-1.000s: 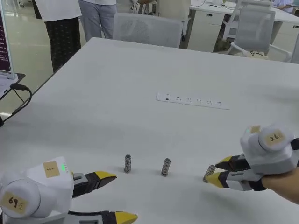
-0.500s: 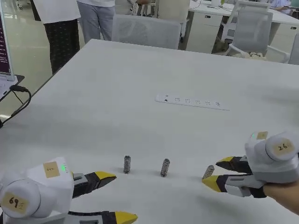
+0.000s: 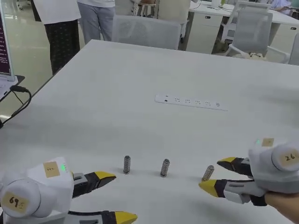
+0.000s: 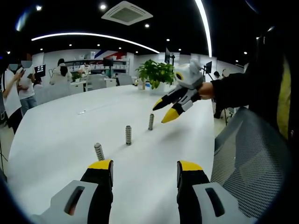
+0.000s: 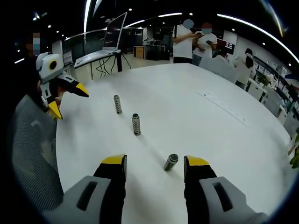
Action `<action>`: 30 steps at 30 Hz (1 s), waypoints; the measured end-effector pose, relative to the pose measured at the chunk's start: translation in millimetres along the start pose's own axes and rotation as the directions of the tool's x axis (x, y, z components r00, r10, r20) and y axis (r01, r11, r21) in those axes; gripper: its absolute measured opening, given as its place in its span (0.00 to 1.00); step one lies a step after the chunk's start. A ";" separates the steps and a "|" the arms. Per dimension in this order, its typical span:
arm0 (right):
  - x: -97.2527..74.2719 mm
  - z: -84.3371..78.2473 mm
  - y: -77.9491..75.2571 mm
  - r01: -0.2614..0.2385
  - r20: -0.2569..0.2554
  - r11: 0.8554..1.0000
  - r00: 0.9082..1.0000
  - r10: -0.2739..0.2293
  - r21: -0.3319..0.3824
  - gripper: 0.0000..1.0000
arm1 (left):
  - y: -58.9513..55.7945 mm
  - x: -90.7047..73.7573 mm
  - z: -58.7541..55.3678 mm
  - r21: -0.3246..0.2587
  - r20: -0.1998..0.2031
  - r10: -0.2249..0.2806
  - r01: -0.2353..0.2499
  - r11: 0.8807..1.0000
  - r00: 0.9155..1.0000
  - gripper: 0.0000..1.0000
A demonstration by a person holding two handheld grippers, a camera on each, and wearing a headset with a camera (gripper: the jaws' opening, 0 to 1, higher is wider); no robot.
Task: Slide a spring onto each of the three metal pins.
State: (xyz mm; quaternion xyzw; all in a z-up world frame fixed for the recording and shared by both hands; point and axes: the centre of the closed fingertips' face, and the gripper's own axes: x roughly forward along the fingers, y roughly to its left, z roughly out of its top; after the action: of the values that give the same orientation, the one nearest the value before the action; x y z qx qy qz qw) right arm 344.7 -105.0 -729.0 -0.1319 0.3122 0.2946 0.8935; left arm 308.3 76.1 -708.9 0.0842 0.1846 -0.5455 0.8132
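My left gripper (image 4: pixel 145 164), stickered 69, and right gripper (image 5: pixel 155 162), stickered 26, both gape empty. On the white table (image 3: pixel 140 70), left spring (image 3: pixel 127 164) and middle spring (image 3: pixel 165 167) stand upright; the tilted right spring (image 3: pixel 207 173) sits between my right jaws.

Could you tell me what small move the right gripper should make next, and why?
Probably ease the right gripper forward and close gently on the leaning spring to set it upright. Its jaws stand open with that spring between the tips, while the middle spring and the far spring stand straight. Whether a pin is inside it cannot be told.
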 end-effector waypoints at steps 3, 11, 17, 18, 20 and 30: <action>-1.0 -0.6 0.8 0.003 0.006 1.000 1.000 -0.003 0.005 0.49 | -0.4 0.0 0.3 0.001 0.002 0.000 0.000 1.000 1.000 0.50; -4.8 0.1 4.6 0.004 0.021 1.000 1.000 -0.004 0.010 0.51 | 0.5 -0.5 0.7 0.002 0.005 0.003 -0.003 1.000 1.000 0.50; -7.9 1.3 5.5 0.009 0.033 1.000 0.999 -0.010 0.013 0.52 | 1.0 -0.8 0.5 0.003 0.004 0.005 -0.005 1.000 1.000 0.51; -8.4 1.3 5.5 0.011 0.035 1.000 0.999 -0.011 0.012 0.52 | 1.1 -0.9 0.7 0.002 0.005 0.005 -0.005 1.000 1.000 0.51; -10.0 1.6 5.7 0.013 0.039 1.000 0.999 -0.014 0.013 0.53 | 0.9 -1.1 1.1 0.002 0.006 0.005 -0.005 1.000 1.000 0.51; -17.1 -3.3 8.7 0.023 0.040 0.999 0.999 -0.024 0.023 0.52 | 0.9 -1.4 1.4 0.005 0.006 0.005 -0.005 1.000 1.000 0.51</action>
State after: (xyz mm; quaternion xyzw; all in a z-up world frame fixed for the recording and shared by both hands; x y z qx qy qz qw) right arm 327.1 -107.0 -721.1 -0.1196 0.2957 0.2830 0.9045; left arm 309.0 77.1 -707.1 0.0848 0.1805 -0.5442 0.8149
